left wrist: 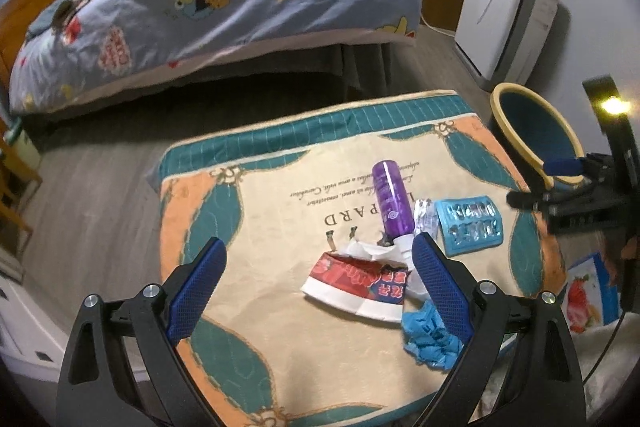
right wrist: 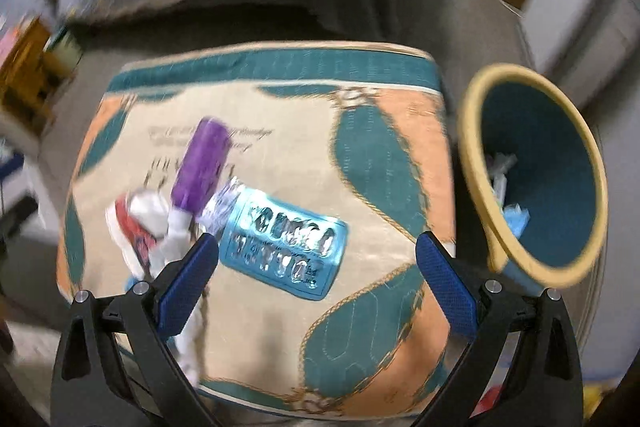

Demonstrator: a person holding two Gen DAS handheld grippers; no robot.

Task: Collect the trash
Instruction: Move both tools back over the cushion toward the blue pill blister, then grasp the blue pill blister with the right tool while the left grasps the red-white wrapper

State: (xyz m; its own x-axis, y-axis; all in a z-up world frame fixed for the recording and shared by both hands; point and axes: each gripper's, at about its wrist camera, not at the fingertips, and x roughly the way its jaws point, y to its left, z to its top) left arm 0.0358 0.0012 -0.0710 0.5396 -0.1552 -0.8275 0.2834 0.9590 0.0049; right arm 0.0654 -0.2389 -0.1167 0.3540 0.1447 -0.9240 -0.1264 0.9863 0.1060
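My left gripper hangs over the near part of the cushion with its jaws spread wide and nothing between them. Just ahead of it lie the torn wrapper and, beside the right finger, a crumpled blue glove. My right gripper is likewise wide open and empty, poised above the blue blister pack.

A little further on, the purple bottle lies on its side, cap toward me, with a scrap of foil wedged between it and the blister pack. Beyond the cushion's right edge stands the bin, tilted toward me, a few scraps already in the bottom.

The risks, as I judge them: the trash is bunched tight, so closing on one piece could drag or flick a neighbour off the cushion. The bottle is round and may roll if nudged. The blister pack lies flat and slick, so the fingers could skate over it rather than lift it. The cushion is soft and may give under a press.

The right view is badly smeared, so I can't read edges or gaps there. The wrapper's far side, under white paper, is unclear, and I can't tell what exactly sits in the bin. Behind everything, the bed.
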